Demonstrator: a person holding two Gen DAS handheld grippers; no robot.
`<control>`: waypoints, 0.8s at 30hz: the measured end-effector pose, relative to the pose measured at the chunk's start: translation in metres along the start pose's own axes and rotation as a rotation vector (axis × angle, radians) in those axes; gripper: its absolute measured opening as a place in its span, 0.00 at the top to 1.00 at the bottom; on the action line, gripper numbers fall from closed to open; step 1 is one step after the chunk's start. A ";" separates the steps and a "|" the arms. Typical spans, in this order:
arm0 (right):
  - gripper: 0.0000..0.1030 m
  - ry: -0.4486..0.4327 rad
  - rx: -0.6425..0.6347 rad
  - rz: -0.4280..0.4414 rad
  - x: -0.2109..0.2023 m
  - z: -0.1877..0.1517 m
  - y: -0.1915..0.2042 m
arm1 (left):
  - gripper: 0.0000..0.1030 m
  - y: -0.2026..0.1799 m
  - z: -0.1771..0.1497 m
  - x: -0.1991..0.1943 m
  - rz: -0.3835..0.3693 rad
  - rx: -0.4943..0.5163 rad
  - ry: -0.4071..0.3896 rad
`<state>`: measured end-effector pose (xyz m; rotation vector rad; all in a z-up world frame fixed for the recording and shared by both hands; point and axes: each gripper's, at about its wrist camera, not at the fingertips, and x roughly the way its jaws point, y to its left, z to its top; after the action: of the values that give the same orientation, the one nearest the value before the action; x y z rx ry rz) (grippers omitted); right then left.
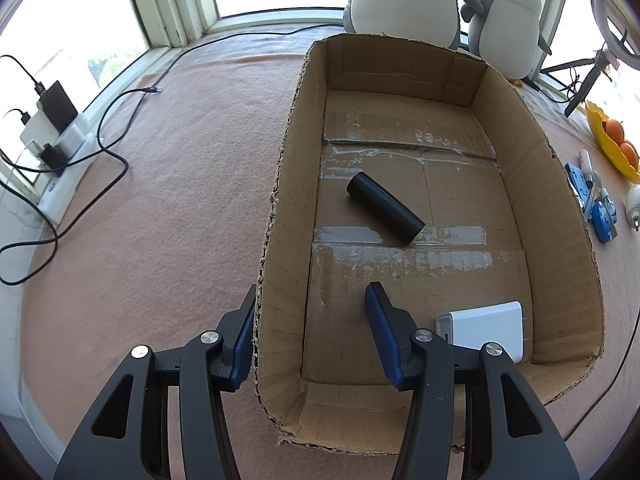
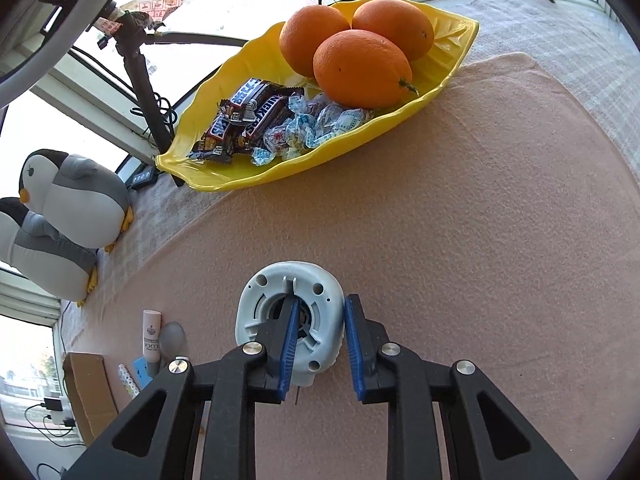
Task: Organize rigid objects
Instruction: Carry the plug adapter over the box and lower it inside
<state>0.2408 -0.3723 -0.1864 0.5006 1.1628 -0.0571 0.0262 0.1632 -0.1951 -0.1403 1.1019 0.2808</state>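
Currently right gripper (image 2: 318, 344) fingers straddled the pale round plug-in device (image 2: 290, 316), not yet clenched; left gripper (image 1: 310, 336) sat released over the cardboard box (image 1: 288, 208); next: clench, lift, carry to box.

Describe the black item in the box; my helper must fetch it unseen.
On the pink cloth sits an open cardboard box. Mid-floor lies a black cylinder, diagonally on its side. The only other content, a white block, is flat and boxy.
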 end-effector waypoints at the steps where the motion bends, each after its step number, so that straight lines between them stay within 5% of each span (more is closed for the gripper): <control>1: 0.81 -0.003 0.001 0.005 -0.001 -0.001 0.000 | 0.50 0.000 0.000 0.000 0.000 -0.002 0.000; 15: 0.83 -0.075 -0.089 0.023 -0.019 -0.021 0.030 | 0.50 0.004 0.000 -0.001 -0.011 -0.011 -0.003; 24: 0.83 -0.113 -0.295 0.115 -0.050 -0.053 0.115 | 0.50 0.004 -0.001 -0.001 -0.017 -0.023 -0.004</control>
<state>0.2087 -0.2594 -0.1178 0.2978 1.0093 0.1812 0.0237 0.1671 -0.1948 -0.1696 1.0928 0.2790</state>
